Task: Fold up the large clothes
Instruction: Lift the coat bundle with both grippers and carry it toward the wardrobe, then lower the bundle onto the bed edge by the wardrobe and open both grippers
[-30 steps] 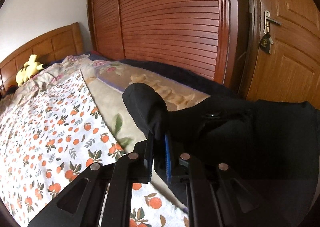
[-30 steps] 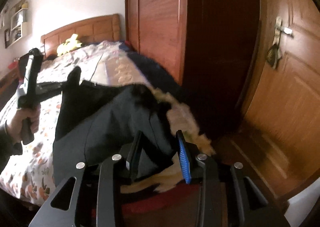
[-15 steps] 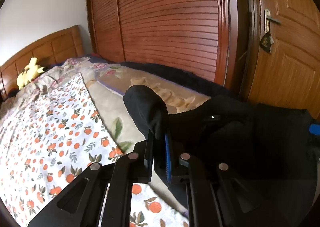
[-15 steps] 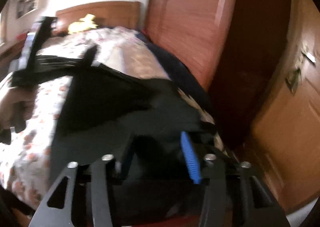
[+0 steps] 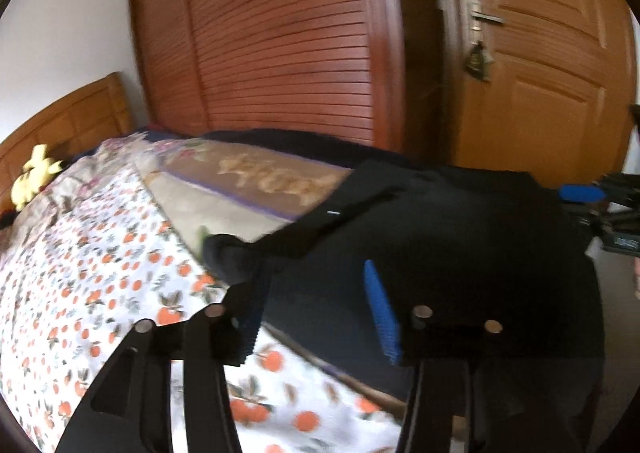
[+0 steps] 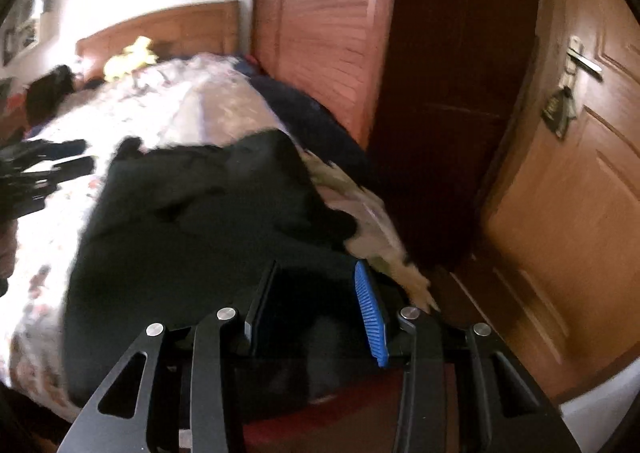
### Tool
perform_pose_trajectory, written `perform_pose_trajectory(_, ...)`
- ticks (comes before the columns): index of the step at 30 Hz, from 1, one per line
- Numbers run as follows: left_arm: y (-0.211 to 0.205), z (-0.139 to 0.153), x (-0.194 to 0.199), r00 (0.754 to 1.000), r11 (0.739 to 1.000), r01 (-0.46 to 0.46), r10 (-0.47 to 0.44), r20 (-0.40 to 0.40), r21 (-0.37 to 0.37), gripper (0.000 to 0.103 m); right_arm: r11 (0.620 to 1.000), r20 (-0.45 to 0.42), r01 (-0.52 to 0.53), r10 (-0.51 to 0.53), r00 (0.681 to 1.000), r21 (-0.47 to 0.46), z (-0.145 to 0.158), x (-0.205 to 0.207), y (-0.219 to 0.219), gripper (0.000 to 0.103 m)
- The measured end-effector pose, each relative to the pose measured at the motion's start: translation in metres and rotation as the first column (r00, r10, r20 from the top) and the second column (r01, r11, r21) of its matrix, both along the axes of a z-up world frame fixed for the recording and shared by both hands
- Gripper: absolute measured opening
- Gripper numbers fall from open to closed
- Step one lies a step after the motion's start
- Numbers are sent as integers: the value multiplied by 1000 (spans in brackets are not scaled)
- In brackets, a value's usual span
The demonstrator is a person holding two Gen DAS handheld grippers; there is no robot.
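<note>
While garment point(image 5: 460, 237) overhangs bed edge point(image 5: 332, 369) | left hand-held gripper point(image 5: 316, 309) just opened

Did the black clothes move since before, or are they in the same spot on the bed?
Yes. The black garment dropped out of the left gripper, whose jaws have just been opening, and now lies flatter, lower against the orange-print bedspread.

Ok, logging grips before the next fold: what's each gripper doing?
Left gripper: open, fingers just opened; black garment lies between, unpinched.
Right gripper: closed on the black garment.

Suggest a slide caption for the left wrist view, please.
Left tool, just opened, releases the black garment onto the floral bedspread.
</note>
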State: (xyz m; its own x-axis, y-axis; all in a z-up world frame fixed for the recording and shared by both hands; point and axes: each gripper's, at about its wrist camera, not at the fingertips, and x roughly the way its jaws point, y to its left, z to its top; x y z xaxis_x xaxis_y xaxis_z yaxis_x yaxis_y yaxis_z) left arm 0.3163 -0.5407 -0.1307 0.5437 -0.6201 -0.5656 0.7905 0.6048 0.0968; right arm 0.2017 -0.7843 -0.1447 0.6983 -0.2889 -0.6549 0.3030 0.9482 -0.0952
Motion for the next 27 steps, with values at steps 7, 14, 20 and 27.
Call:
perform_pose_trajectory(7, -32, -23, -29, 998, 997, 61, -61, -19, 47, 57, 997, -57, 23, -19, 998, 79, -31, -2, -14, 36)
perform_pose_trajectory(14, -39, -42, -29, 998, 996, 49, -47, -33, 68, 57, 994, 1, 28, -29, 1000, 108, -16, -14, -30, 67)
perform_pose_trajectory(20, -43, -44, -26, 1000, 996, 29, -29, -5, 83, 57, 977, -15, -37, 41, 999, 210, -30, -20, -25, 5)
perform_pose_trajectory(27, -40, -43, -11, 1000, 997, 8, -8, 4, 82, 57, 997, -27, -2, 4, 1000, 78, -24, -49, 12, 8)
